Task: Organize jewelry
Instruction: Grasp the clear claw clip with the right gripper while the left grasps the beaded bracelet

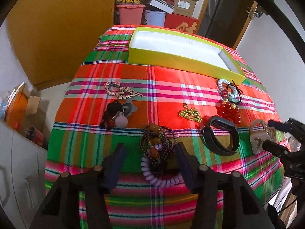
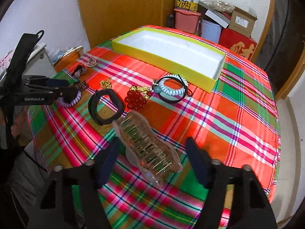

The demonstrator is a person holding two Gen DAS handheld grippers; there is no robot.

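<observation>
Lavender coil hair tie and the dark multicoloured bead bracelets heaped on it lie right between the fingers of the left gripper, whose jaws stand wide, one finger at each side of the heap with plaid cloth showing in both gaps. On the right wrist view, the right gripper is likewise spread wide around a clear, gold-toothed hair claw clip, which runs lengthwise down the gap from 11 o'clock to 5 o'clock and touches neither finger.

From the left camera, a black wristband lies at 2 o'clock of the bead heap, and a gold bead chain at 1 o'clock. Red bead cluster sits beyond the wristband, touching a white coil hair tie with a red disc charm and a thin black elastic. At 11 o'clock a black tassel with a grey charm rests just below a gold hairpin.

Farther back, at 12 to 1 o'clock, a long yellow-green box with a white inside sits on the plaid tablecloth, near the white coil tie but apart from it. None of the pieces lies in the box.
</observation>
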